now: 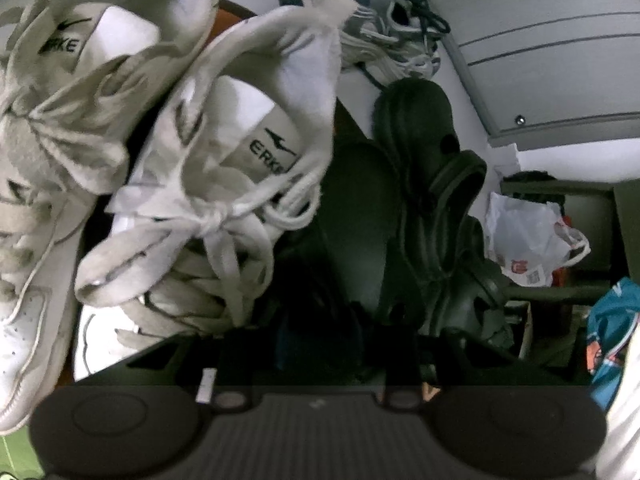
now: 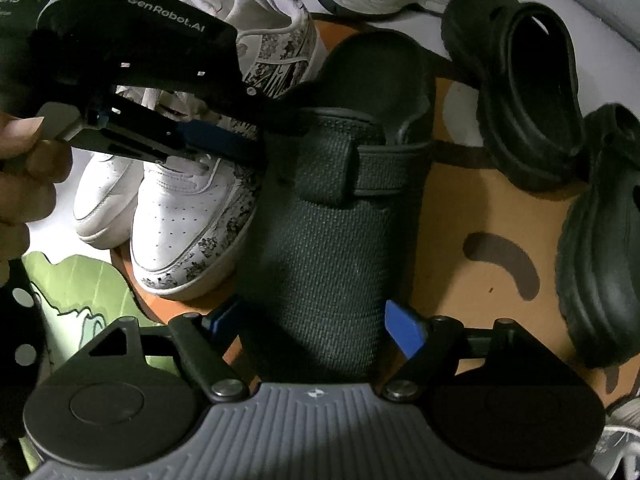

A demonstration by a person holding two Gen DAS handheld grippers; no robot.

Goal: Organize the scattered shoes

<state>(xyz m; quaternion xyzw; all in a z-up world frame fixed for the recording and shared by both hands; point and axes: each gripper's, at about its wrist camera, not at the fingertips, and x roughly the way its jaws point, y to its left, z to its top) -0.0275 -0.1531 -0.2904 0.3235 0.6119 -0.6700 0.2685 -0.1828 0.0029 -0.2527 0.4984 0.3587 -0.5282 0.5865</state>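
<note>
Dark slipper straight ahead, between my open right fingers

My right gripper (image 2: 316, 330) stands wide around the dark knit slipper (image 2: 324, 216), which runs lengthwise from bottom centre to upper centre of the frame. My left gripper (image 2: 240, 144), upper left, pinches its edge narrowly, beside the white sneakers (image 2: 180, 216).

- "ERKE" in dark letters under a swoosh-like logo, on the insole of the nearer white sneaker (image 1: 224, 168); its last letter is partly cut off by the collar.
- "ERKE" again on the insole of the second white sneaker (image 1: 72, 92), first letter partly hidden.
- "GenRobot.AI" in pale letters on the black body of the left hand-held gripper (image 2: 240, 148).
- "OAS", a cut-off word at the top left edge of the right wrist view.
- Red print on the white plastic bag (image 1: 528, 236), too small to read.
</note>
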